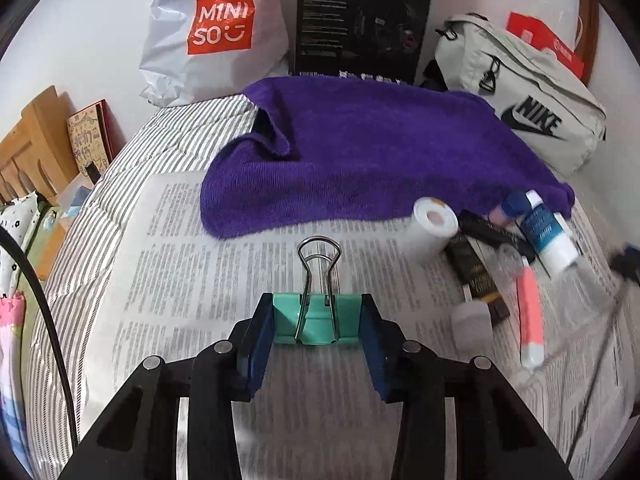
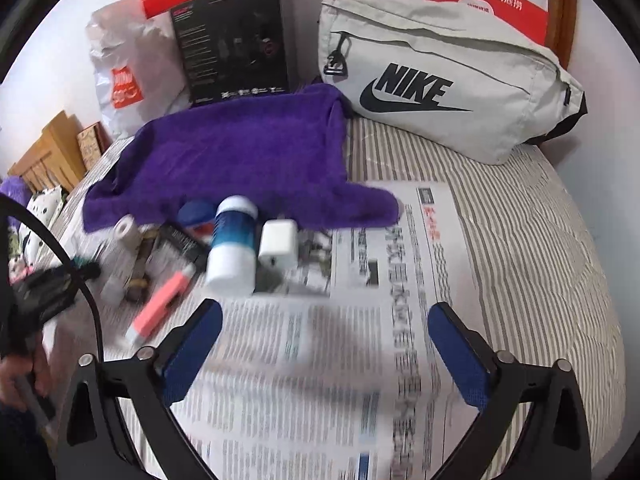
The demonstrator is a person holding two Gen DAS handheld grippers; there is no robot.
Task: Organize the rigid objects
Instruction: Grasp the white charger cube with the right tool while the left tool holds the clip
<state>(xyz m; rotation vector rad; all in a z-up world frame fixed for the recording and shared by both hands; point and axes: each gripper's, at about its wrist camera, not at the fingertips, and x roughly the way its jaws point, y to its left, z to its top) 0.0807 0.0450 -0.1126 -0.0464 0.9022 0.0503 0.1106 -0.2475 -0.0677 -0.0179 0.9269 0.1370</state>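
A green binder clip [image 1: 316, 322] with steel wire handles stands on the newspaper [image 1: 192, 264], and my left gripper [image 1: 316, 314] is shut on it, a blue pad pressing each side. To the right lies a cluster: a white tape roll [image 1: 434, 220], a white bottle with a blue label [image 1: 550, 236], a pink highlighter [image 1: 530, 316] and a black tube [image 1: 488, 232]. My right gripper [image 2: 324, 316] hangs open over the newspaper [image 2: 400, 320], nothing between its fingers. Ahead of it and to the left are the bottle [image 2: 232, 248], a white charger cube [image 2: 278, 246] and the highlighter [image 2: 160, 308].
A purple towel [image 1: 360, 152] lies behind the objects on the striped bed [image 2: 540, 260]. A grey Nike bag [image 2: 440, 84], a black box [image 1: 360, 20] and a white Miniso bag [image 1: 216, 32] line the wall. A person's hand [image 2: 20, 376] shows at the left edge.
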